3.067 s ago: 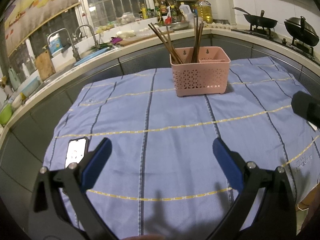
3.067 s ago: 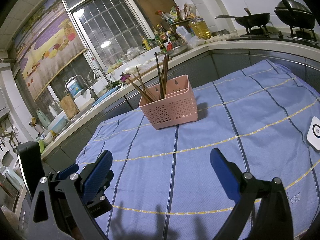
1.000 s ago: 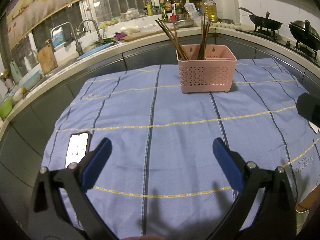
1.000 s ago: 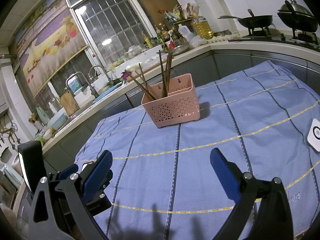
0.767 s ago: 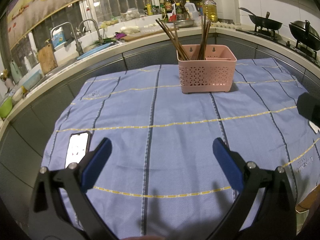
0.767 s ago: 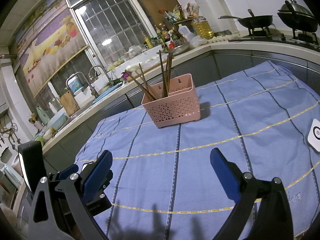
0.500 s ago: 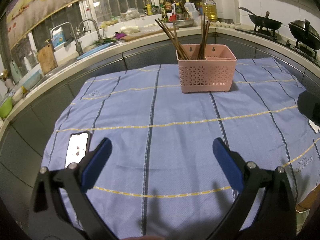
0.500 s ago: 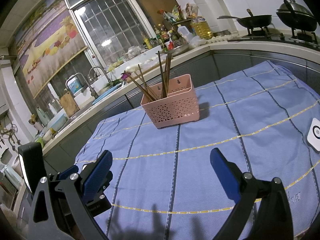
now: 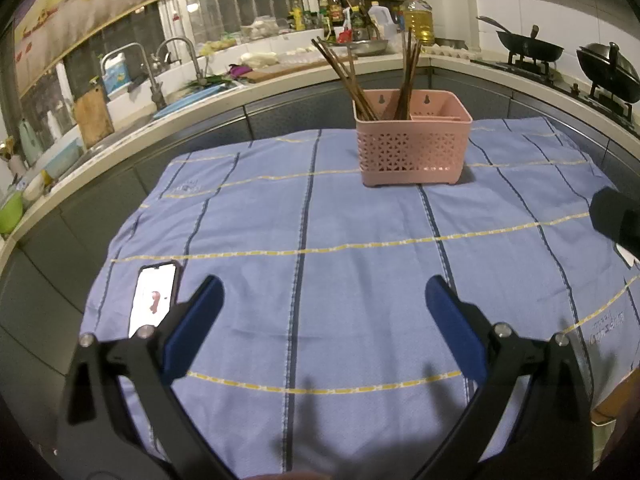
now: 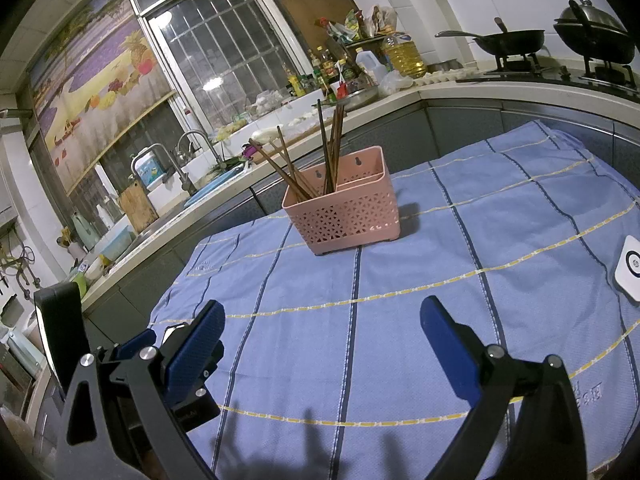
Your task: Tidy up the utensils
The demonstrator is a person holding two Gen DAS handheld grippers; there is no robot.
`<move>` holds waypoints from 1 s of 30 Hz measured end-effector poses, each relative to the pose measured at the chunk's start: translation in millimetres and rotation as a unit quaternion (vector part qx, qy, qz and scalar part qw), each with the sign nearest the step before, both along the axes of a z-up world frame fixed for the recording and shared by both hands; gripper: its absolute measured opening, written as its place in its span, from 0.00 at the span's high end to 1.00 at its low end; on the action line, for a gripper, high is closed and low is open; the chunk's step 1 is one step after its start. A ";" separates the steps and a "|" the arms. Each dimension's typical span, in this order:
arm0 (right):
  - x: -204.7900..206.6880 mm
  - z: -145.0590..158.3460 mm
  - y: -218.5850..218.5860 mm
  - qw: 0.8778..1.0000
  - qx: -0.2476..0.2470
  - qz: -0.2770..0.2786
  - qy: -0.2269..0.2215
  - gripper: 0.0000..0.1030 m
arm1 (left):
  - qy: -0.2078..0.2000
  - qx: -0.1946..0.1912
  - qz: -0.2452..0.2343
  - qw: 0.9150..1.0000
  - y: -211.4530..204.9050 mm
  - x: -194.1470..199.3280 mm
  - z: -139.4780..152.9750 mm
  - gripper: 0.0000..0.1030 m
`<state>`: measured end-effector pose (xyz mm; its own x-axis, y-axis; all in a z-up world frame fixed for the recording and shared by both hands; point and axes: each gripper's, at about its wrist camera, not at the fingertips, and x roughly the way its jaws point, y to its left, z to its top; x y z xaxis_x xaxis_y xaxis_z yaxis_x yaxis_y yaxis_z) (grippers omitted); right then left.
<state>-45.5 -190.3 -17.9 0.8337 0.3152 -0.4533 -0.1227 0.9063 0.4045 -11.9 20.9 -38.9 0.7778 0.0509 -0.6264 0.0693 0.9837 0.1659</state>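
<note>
Home kitchen: sink taps (image 9: 176,46) left of oil bottle (image 9: 418,20), woks on gas stove (image 9: 532,50) to its right.

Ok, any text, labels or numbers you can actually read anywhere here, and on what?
None fully readable.
Tablecloth: printed marks at two corners, too blurred.
Phone: lit screen, no legible text.
White device: round symbol only.
Counter bottles and oil jug: labels too small.

Chopsticks (image 9: 404,76) in basket (image 9: 414,152), seemingly mid-table; phone (image 9: 154,298) near-left.
</note>
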 end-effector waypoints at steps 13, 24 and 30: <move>-0.5 -2.9 0.0 1.000 0.001 -0.001 0.000 0.06 | -0.009 0.001 0.002 1.000 2.7 -2.1 4.5 0.06; -2.6 -2.0 -4.7 1.000 0.004 -0.005 -0.005 0.06 | -0.028 -0.001 0.004 1.000 0.3 -2.1 21.7 0.06; -5.2 4.2 -8.2 1.000 0.006 -0.013 -0.011 0.06 | -0.037 -0.001 -0.001 0.999 -4.6 -1.5 29.7 0.06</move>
